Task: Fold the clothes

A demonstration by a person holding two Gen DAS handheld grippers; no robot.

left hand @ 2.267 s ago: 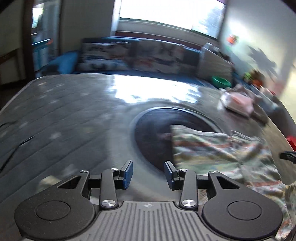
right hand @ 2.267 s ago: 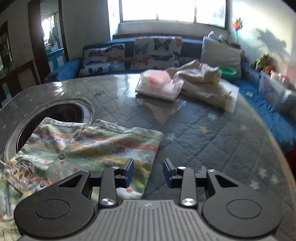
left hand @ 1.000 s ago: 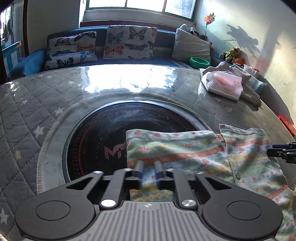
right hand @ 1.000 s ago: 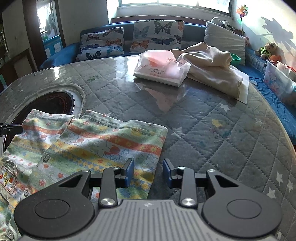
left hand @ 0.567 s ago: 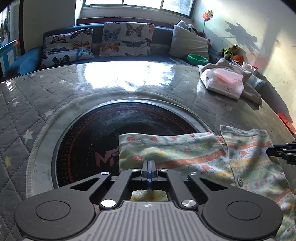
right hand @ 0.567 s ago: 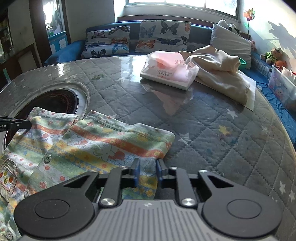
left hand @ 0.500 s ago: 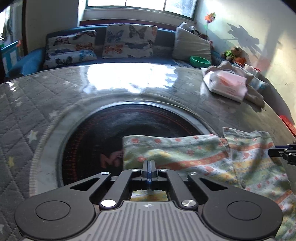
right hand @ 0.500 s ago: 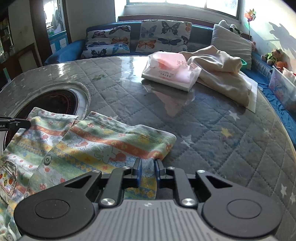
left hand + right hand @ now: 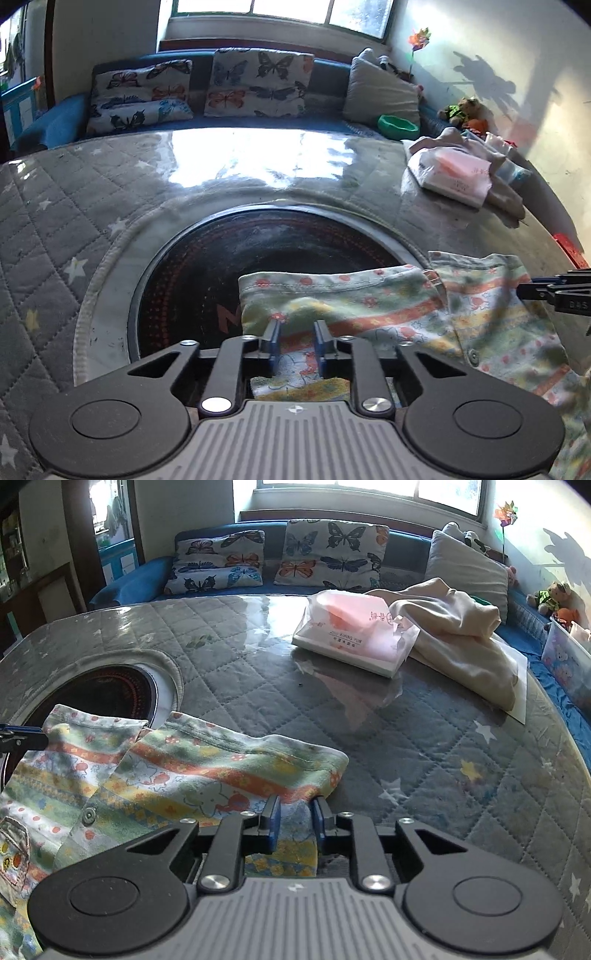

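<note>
A child's patterned shirt (image 9: 369, 295) with orange, yellow and green stripes lies flat on the quilted table, its left sleeve over the dark round hob. My left gripper (image 9: 295, 328) sits low over that sleeve. Its jaws are opening, and the cloth lies between them without being pinched. In the right wrist view the shirt (image 9: 207, 760) spreads to the left. My right gripper (image 9: 295, 805) is at the end of the right sleeve, its jaws also opening, with a slightly raised fold of cloth between them. Each gripper's tip shows at the edge of the other view.
The round black hob (image 9: 229, 266) is set into the grey quilted table cover (image 9: 424, 746). A pink-and-white plastic pack (image 9: 354, 635) and a beige garment (image 9: 454, 635) lie at the far right. A blue sofa with butterfly cushions (image 9: 332, 554) stands behind the table.
Both grippers came down onto the sleeve ends and shut on the cloth about half a second ago. Now both pairs of jaws stand apart again. The shirt has barely shifted.
</note>
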